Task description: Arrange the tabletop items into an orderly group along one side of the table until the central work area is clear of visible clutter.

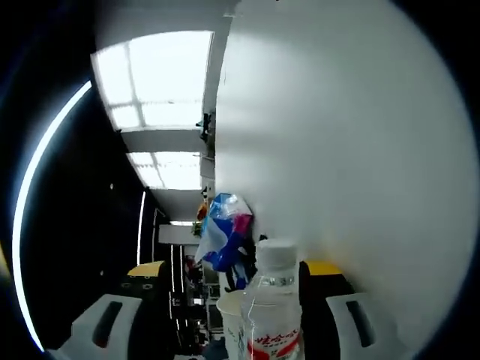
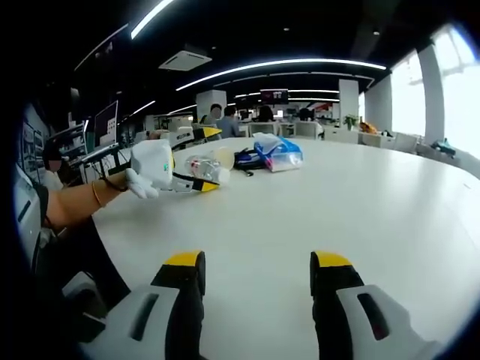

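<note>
Both tongs level, left tongs gripping bottle

Blown-out windows, ceiling light strips, fisheye-warped edges, soft focus

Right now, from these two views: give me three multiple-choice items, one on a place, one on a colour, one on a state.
1. Where is the water bottle?
A. between the left gripper's tips
B. on the floor
C. on a chair

2. What colour are the right gripper's tips?
A. red
B. yellow
C. green

3. What state is the right gripper in?
A. shut on a cup
B. shut on a bag
C. open, holding nothing

Answers:
1. A: the bottle rises between the left gripper's yellow tips.
2. B: both tips are capped yellow.
3. C: bare white table shows through the gap.
</note>
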`<state>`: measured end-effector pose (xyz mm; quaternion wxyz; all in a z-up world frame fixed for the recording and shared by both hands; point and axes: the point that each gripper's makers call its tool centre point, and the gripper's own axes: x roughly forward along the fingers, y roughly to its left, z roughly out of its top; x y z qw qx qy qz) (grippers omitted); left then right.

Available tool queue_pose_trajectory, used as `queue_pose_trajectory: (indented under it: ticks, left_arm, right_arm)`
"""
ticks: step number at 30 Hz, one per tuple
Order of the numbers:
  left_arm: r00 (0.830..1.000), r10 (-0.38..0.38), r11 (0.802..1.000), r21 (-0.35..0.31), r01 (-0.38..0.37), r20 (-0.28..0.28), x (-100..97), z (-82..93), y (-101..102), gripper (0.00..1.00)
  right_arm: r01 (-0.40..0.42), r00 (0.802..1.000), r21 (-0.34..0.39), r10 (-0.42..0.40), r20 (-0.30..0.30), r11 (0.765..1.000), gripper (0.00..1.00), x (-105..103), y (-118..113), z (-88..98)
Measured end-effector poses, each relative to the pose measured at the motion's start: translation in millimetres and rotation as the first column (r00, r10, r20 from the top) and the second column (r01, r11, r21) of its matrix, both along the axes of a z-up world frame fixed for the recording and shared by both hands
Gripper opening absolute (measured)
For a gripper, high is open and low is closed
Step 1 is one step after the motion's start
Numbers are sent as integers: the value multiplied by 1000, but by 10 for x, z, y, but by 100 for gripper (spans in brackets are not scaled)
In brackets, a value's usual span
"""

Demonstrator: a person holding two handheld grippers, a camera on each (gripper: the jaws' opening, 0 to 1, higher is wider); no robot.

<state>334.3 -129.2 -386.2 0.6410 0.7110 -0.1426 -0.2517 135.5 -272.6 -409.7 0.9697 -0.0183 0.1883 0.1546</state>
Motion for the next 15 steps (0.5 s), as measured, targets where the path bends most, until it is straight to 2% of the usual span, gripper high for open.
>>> queue_pose_trajectory:
  ticks: [2,8,11,15]
  left_arm:
    - [1000,-10,1000,30,10,18,-10,-12,-26,67]
    - [999,-21,995,98,18,26,-16,-64,-65,58]
    - [1000,-17,990,140,16,2,-21,-155,-67,49]
    - [1000,-8,987,163,10,-10,-17,-192,-56,42]
  right_arm:
    - [5,1000,4,-5,5,1000,54,-4,-15,17]
    - [14,1000,4,-14,12,1000,53,-12,-34,40]
    - [14,1000,2,-14,11,1000,53,-24,-29,39]
    - [17,1000,2,-17,10,1000,53,-28,-32,38]
